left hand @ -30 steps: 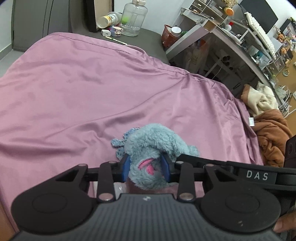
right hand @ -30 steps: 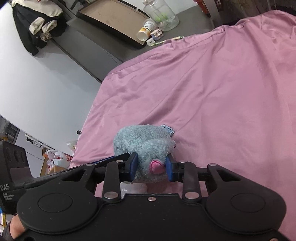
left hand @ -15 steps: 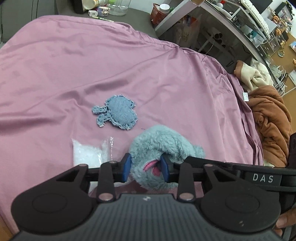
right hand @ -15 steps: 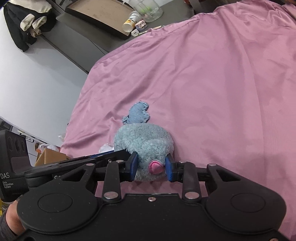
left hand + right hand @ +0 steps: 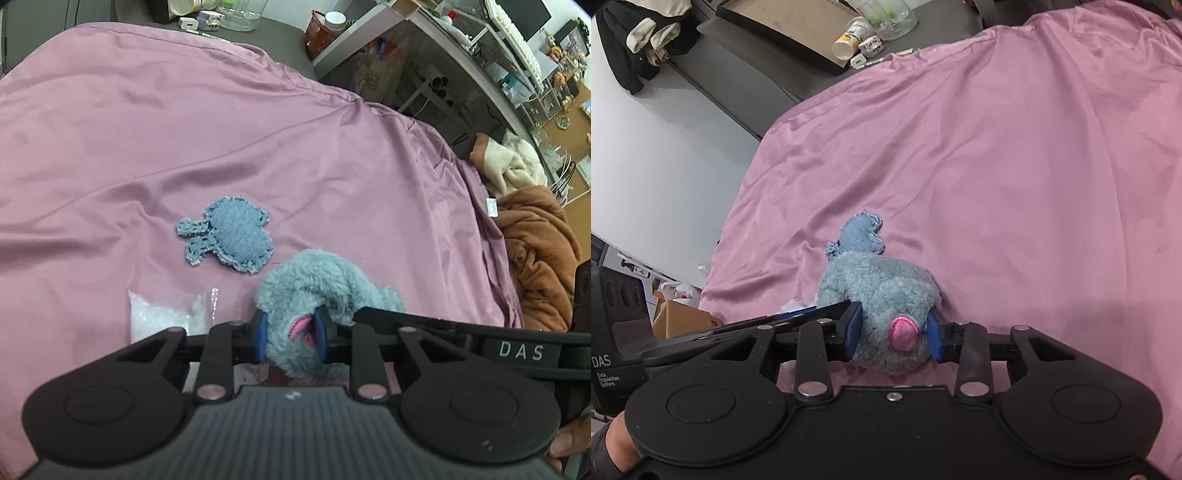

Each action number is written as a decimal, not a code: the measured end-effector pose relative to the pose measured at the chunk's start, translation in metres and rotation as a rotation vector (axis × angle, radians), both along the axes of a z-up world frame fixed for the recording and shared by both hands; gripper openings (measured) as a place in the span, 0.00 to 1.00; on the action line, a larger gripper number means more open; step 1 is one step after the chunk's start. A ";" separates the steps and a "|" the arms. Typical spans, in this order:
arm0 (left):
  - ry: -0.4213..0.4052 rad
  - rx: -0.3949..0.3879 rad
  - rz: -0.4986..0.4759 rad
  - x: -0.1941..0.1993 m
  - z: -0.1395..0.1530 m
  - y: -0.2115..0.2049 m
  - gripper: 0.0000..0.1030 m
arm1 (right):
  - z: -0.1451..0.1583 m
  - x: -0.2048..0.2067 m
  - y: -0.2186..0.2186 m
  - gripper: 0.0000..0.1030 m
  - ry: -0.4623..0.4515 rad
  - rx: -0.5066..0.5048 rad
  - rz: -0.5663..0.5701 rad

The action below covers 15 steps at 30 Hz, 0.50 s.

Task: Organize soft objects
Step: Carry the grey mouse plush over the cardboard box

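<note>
A fluffy blue-grey plush toy (image 5: 317,284) with pink patches is held above the pink bedsheet (image 5: 184,129). My left gripper (image 5: 290,338) is shut on one end of it. My right gripper (image 5: 892,338) is shut on the other end, around its pink spot; the plush (image 5: 882,284) fills the gap between the blue pads. A flat blue denim animal-shaped piece (image 5: 229,234) lies on the sheet just beyond the plush, also in the right wrist view (image 5: 862,238). A clear bag of white filling (image 5: 166,317) lies to the left of the plush.
A brown blanket (image 5: 539,251) and a cream cloth (image 5: 513,166) are heaped past the bed's right edge. A dark side surface holds a glass jar (image 5: 886,14), a cup (image 5: 849,37) and a tray (image 5: 786,22). Shelving (image 5: 480,44) stands at the far right.
Both grippers have lifted the plush up and back together. The denim piece and the bag of filling that it covered have come into view on the sheet.
</note>
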<state>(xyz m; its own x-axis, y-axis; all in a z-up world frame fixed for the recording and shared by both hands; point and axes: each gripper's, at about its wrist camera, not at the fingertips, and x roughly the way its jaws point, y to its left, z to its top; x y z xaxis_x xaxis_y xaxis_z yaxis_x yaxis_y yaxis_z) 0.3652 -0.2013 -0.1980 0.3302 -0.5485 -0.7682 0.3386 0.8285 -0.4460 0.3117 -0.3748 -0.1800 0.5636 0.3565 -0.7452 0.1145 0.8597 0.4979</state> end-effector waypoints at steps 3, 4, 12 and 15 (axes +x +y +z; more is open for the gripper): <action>-0.013 -0.011 0.007 -0.002 0.009 0.005 0.23 | 0.007 -0.002 0.002 0.34 -0.013 0.005 0.003; -0.020 -0.013 0.012 -0.003 0.013 0.007 0.23 | 0.010 -0.002 0.002 0.34 -0.016 0.009 0.005; -0.067 -0.025 0.042 -0.016 0.047 0.032 0.23 | 0.041 -0.014 0.024 0.34 -0.076 0.004 0.016; -0.091 -0.026 0.051 -0.026 0.060 0.046 0.23 | 0.053 -0.020 0.035 0.34 -0.095 0.006 0.028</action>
<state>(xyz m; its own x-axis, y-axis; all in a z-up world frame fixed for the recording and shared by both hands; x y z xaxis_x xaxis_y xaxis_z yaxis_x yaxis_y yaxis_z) 0.3396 -0.1554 -0.1380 0.4261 -0.5489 -0.7191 0.3364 0.8341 -0.4372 0.2921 -0.3394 -0.1272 0.6215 0.3776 -0.6864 0.0419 0.8589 0.5104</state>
